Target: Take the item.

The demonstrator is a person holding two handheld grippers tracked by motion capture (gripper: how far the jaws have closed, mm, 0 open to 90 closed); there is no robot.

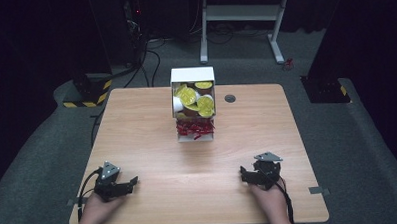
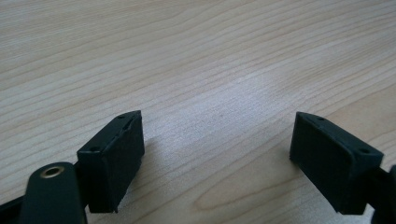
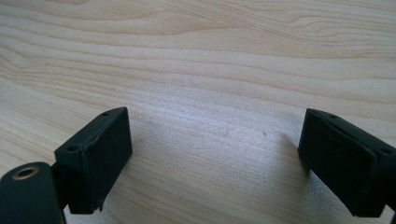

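Both pairs of fingers stand wide apart and hold nothing; between them you see only bare wood. Start at the left: your left gripper (image 1: pixel 120 184) rests on the near left part of the table (image 1: pixel 153 158), with your left hand (image 1: pixel 97 211) behind it at the edge. In the left gripper view its fingers (image 2: pixel 114 161) are spread far, low over the wood grain, and their shadow falls just under them, so I judge they sit very near the surface or on it. This looks like a resting pose, ready to begin.

Moving to the middle, the white box (image 1: pixel 193 104) stands at the far centre of the table, well apart from both grippers. It is open toward you, I think so that you can reach inside from the front. In its upper part lie several round yellow pieces (image 1: pixel 196 98), piled loosely; below them is a bunch of small red things (image 1: pixel 194 127), which are too small to name. Just to the right of the box a small dark round cap (image 1: pixel 230 98) sits in the tabletop.

At the right, your right gripper (image 1: pixel 252 175) rests on the near right part of the table, held by your right hand (image 1: pixel 272 202). Its fingers (image 3: pixel 95 158) are also fully spread over empty wood. Both grippers are placed symmetrically, so either one can go forward to the box.
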